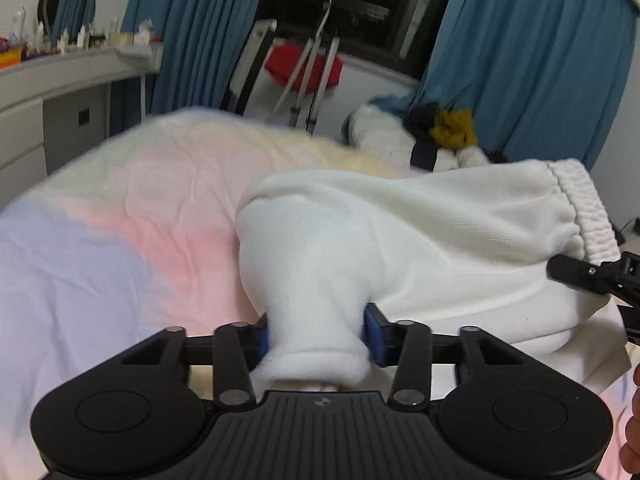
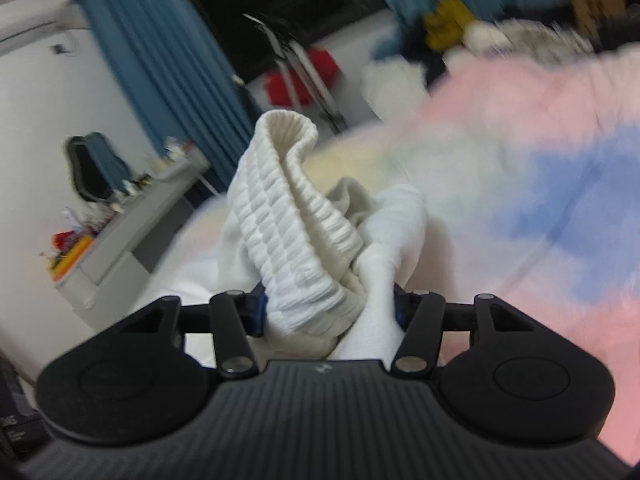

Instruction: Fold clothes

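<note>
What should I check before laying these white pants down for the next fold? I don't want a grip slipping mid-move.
1. Left gripper clamped on the white pants: ok, a bunched end sits between both blue pads.
2. Right gripper clamped on the ribbed waistband: ok, the jaws pinch waistband and fabric together.
3. Fabric stretched flat between the grippers: not ok, it sags and bunches.
4. Landing spot on the pastel bedspread: ok, the part in view is bare ahead of the left gripper.
5. Clothes pile at the far end kept apart: ok.
6. Pant legs aligned: cannot tell, they are hidden in the bunch.
</note>
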Motion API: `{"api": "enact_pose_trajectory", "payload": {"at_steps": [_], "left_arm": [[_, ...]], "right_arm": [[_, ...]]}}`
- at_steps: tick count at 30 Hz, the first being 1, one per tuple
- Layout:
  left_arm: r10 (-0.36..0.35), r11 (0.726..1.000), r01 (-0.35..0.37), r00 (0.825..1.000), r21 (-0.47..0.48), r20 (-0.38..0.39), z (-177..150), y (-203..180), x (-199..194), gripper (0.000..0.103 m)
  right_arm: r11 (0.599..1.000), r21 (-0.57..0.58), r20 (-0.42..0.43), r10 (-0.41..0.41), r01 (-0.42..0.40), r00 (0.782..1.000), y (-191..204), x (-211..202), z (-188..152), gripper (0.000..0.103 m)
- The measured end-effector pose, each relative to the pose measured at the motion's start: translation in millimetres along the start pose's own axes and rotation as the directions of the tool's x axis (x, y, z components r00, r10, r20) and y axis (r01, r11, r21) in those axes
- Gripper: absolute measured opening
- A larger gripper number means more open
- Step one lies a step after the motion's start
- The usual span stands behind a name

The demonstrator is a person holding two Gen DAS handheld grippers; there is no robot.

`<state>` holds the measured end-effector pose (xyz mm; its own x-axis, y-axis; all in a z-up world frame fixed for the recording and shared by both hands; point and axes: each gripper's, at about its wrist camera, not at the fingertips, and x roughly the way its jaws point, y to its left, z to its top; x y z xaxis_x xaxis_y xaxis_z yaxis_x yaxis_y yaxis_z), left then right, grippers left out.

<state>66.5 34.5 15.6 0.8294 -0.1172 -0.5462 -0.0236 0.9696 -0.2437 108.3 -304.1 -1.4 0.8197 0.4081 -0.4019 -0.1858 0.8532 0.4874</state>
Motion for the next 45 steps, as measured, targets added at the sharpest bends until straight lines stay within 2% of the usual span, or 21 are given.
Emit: {"api": "enact_pose_trajectory", "payload": {"at_steps": [3,6,10,14,18,23,26,31,33,35,37,38,39,41,43,45], "left_arm": [[-0.028,1.0,0.028,0.999,-0.003,0.046,15,-19,-25,0.043],[-0.067,0.997,0.064,0.994,0.038,0.087,32,-55,-47,0.043],[-0.117,0.986,0.099,0.984,0.135,0.136,56,-121,-59,0.043],[-0.195,0.961,0.158,0.969,0.229,0.149,70,-198,-51,0.044],[-0.28,0.922,0.231,0.952,0.31,0.124,72,-280,-25,0.044],[-0.367,0.863,0.316,0.928,0.395,0.061,55,-374,26,0.044],[-0.41,0.828,0.368,0.912,0.424,0.009,36,-422,63,0.044],[-0.447,0.767,0.446,0.887,0.462,-0.115,-8,-479,134,0.044],[-0.447,0.742,0.479,0.875,0.469,-0.185,-26,-490,164,0.044],[-0.438,0.741,0.511,0.86,0.435,-0.263,-48,-493,193,0.046],[-0.415,0.74,0.495,0.869,0.456,-0.269,-58,-487,220,0.052],[-0.409,0.739,0.486,0.874,0.468,-0.261,-66,-485,228,0.055],[-0.415,0.744,0.49,0.872,0.455,-0.261,-60,-472,244,0.058],[-0.434,0.751,0.518,0.855,0.41,-0.285,-60,-458,257,0.062],[-0.44,0.742,0.533,0.845,0.407,-0.304,-54,-443,257,0.065],[-0.43,0.741,0.527,0.849,0.416,-0.308,-48,-430,244,0.066]], "right_arm": [[0.998,-0.05,0.085,0.038,-0.034,0.996,13,-27,16,0.055],[0.997,-0.032,0.171,0.075,-0.07,0.982,4,-58,36,0.055],[0.995,0.027,0.285,0.08,-0.092,0.955,-31,-100,60,0.055],[0.991,0.104,0.388,0.04,-0.087,0.921,-83,-138,74,0.055],[0.978,0.196,0.473,-0.031,-0.071,0.88,-140,-169,82,0.055],[0.95,0.312,0.541,-0.154,-0.027,0.827,-208,-194,84,0.055],[0.923,0.384,0.546,-0.246,0.021,0.801,-247,-197,79,0.055],[0.845,0.526,0.502,-0.395,0.09,0.769,-312,-179,54,0.055],[0.8,0.586,0.452,-0.453,0.127,0.769,-337,-167,39,0.055],[0.735,0.658,0.372,-0.506,0.163,0.779,-359,-153,23,0.055],[0.692,0.68,0.282,-0.55,0.24,0.786,-373,-138,9,0.055],[0.692,0.668,0.255,-0.558,0.273,0.79,-375,-133,6,0.055],[0.695,0.656,0.235,-0.557,0.293,0.797,-375,-131,3,0.055],[0.701,0.634,0.197,-0.554,0.327,0.809,-376,-129,-2,0.055],[0.707,0.636,0.189,-0.533,0.311,0.825,-380,-130,-2,0.056],[0.71,0.643,0.186,-0.508,0.286,0.841,-377,-136,-2,0.06]]}}
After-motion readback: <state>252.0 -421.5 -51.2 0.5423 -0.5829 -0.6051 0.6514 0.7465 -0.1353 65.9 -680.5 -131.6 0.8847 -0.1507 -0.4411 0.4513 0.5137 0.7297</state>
